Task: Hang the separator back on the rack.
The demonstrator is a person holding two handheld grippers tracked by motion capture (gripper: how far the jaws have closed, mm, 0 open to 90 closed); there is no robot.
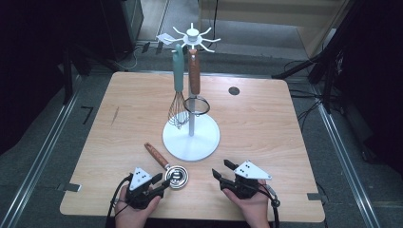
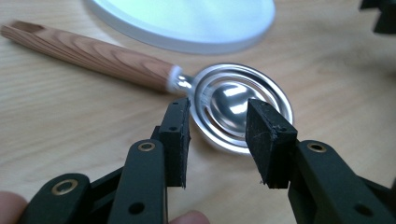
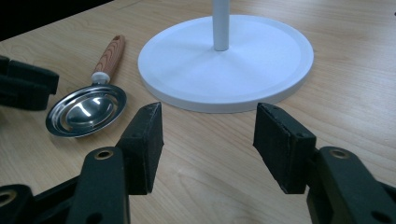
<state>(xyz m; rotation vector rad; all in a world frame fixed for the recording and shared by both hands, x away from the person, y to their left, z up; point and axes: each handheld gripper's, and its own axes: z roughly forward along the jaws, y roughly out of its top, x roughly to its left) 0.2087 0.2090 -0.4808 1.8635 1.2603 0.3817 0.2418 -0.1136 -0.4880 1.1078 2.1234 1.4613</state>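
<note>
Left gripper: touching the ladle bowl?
Cannot tell. In the left gripper view the left gripper straddles the ladle bowl's near rim, jaws open; no gap or contact shows plainly.

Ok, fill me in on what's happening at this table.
A person holds a gripper in each hand. The left gripper is open around the rim of a metal scoop lying flat on the table, not pinching it. The right gripper waits open nearby. A whisk and strainer hang on the white stand.

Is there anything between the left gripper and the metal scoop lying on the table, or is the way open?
Nothing visible stands in the way. The left gripper sits right at the scoop, its open jaws either side of the bowl's near rim without pressing it. The white stand base lies beyond the scoop.
</note>
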